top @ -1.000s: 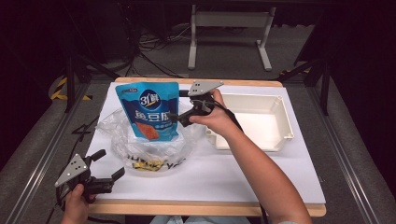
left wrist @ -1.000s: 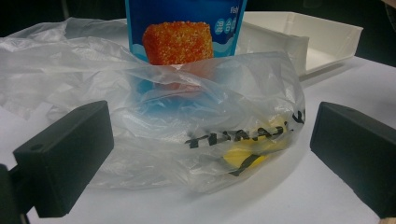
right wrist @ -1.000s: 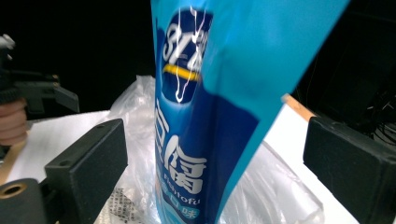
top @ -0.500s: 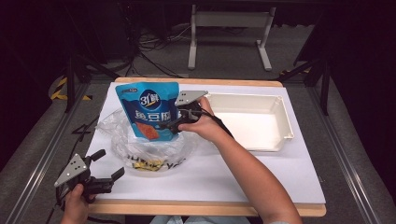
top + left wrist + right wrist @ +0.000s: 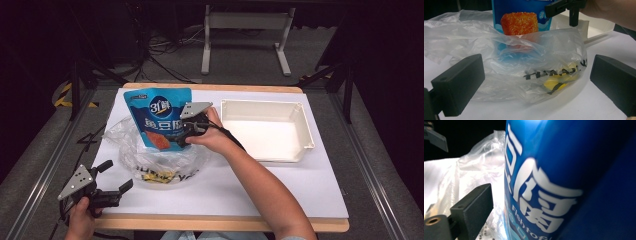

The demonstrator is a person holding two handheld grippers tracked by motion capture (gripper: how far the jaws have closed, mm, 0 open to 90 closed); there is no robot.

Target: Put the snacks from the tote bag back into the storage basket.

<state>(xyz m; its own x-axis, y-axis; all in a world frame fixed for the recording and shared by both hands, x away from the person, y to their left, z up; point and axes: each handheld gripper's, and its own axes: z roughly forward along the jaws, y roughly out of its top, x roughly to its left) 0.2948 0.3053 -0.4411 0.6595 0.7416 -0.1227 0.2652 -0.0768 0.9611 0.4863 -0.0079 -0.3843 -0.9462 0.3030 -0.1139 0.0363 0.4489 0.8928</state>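
Blue snack pouch (image 5: 161,118) upright in plastic bag (image 5: 150,155), top up.

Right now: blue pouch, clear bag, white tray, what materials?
Blue pouch: glossy printed plastic film, sheen on its face. Clear bag: thin crinkled see-through plastic film, contents visible. White tray: looks like rigid matte moulded plastic, though that is uncertain.

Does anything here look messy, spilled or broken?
Nothing spilled or broken. The blue snack pouch stands upright, half inside the crumpled clear plastic bag, with the right gripper at its edge. The white tray sits straight.
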